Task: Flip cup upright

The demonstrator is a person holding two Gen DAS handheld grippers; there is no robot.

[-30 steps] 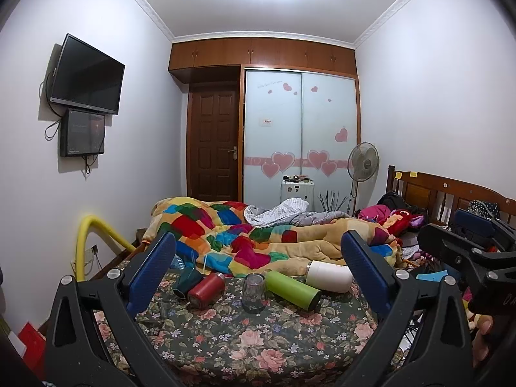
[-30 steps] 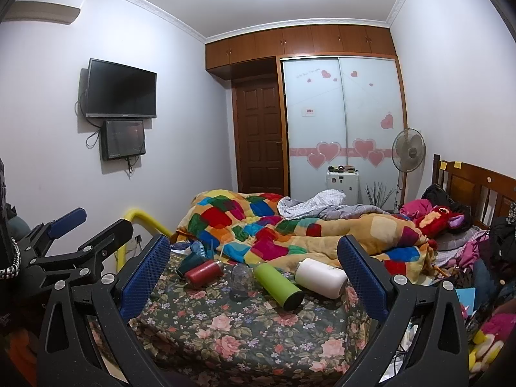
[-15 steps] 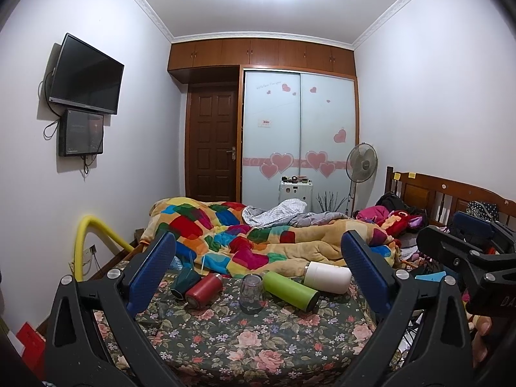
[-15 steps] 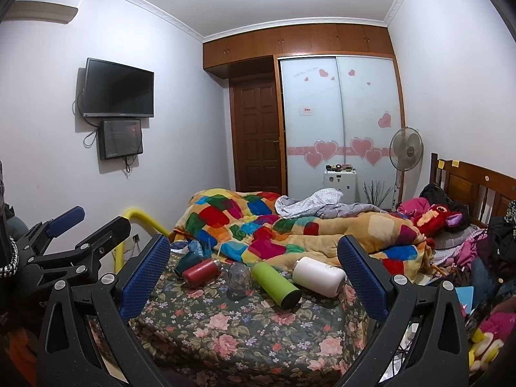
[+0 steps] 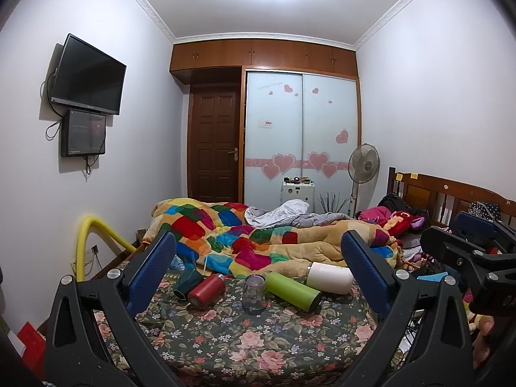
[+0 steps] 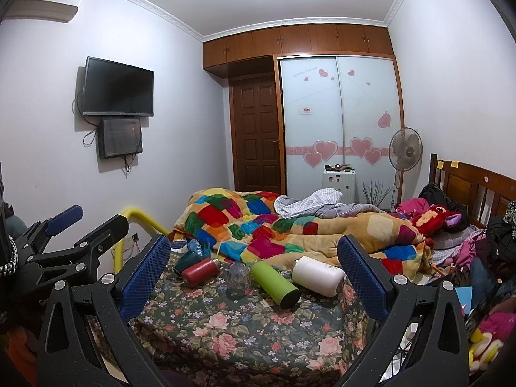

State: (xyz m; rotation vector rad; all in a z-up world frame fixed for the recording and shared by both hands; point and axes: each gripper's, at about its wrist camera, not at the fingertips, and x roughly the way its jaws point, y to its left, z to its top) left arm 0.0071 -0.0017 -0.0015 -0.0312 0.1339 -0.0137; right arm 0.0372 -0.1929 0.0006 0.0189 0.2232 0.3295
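A clear glass cup [image 5: 253,293] [image 6: 239,279] stands upside down on the floral bedspread [image 5: 242,338] [image 6: 245,325], among lying bottles. A dark teal cup [image 5: 188,280] [image 6: 187,261] lies on its side to the left. My left gripper [image 5: 258,277] is open and empty, well short of the cups. My right gripper [image 6: 254,277] is also open and empty, held back from them. The right gripper shows at the right edge of the left wrist view [image 5: 467,258]; the left gripper shows at the left of the right wrist view [image 6: 67,242].
A red bottle [image 5: 206,290], a green bottle [image 5: 292,290] and a white bottle [image 5: 329,277] lie around the glass cup. A patchwork quilt [image 5: 258,242] is heaped behind them. A yellow rail [image 5: 93,235] stands left; clutter and a headboard [image 5: 451,193] stand right.
Both grippers have drifted slightly; the cups and bottles sit a little higher in view. Nothing on the bed has moved, and both jaws stay open.
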